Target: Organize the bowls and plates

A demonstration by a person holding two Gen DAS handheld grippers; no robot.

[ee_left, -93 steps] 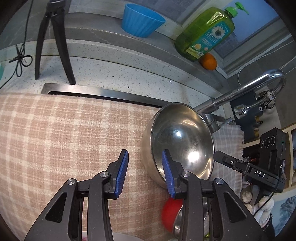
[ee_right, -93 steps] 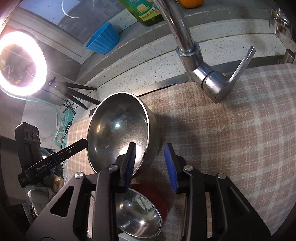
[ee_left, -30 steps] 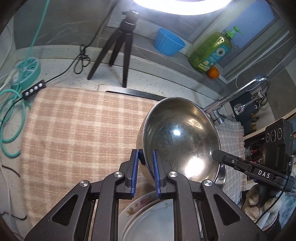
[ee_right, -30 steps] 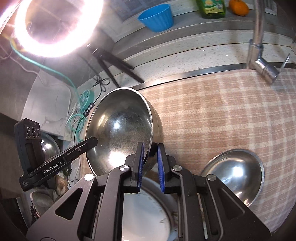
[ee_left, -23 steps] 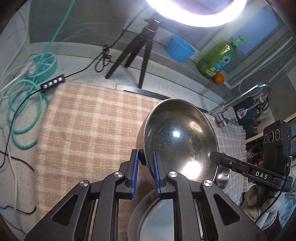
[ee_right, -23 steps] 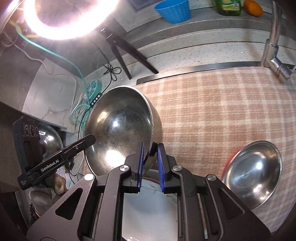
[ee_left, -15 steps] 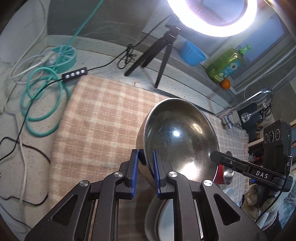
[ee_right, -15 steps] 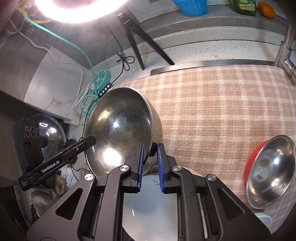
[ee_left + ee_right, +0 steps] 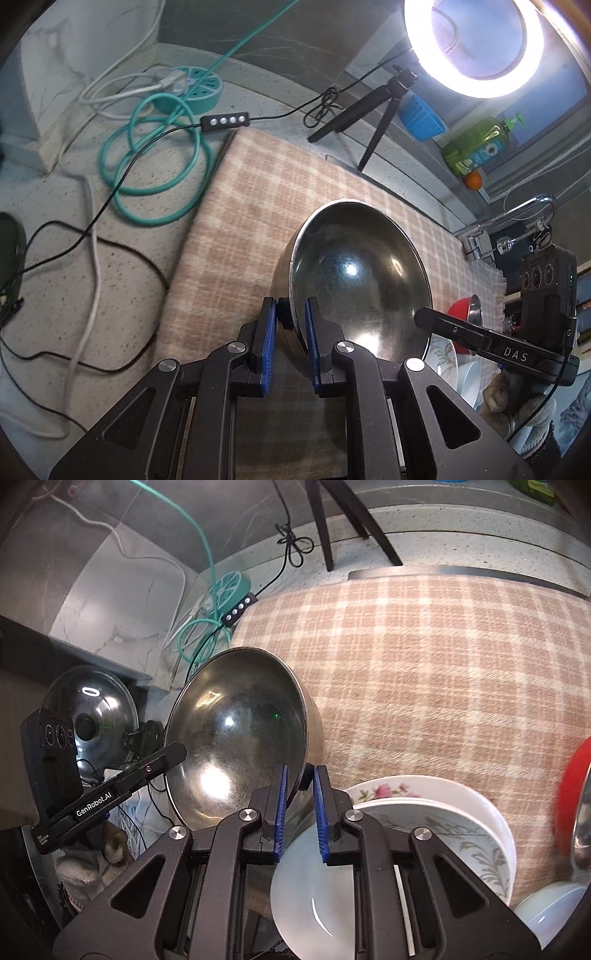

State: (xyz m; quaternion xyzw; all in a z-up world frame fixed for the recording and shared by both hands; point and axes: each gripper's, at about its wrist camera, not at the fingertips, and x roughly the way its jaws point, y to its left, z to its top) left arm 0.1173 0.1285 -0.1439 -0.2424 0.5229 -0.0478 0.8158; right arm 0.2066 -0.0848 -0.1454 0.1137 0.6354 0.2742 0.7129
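Left wrist view: my left gripper pinches one rim of the steel bowl; my right gripper is clamped narrow on the opposite rim. Bowl hangs tilted over the cloth, not set down. Plates, white bowls and the red bowl remain unsorted, so early going. Versus a second ago, the bowl has travelled toward the cloth's cable-side edge.
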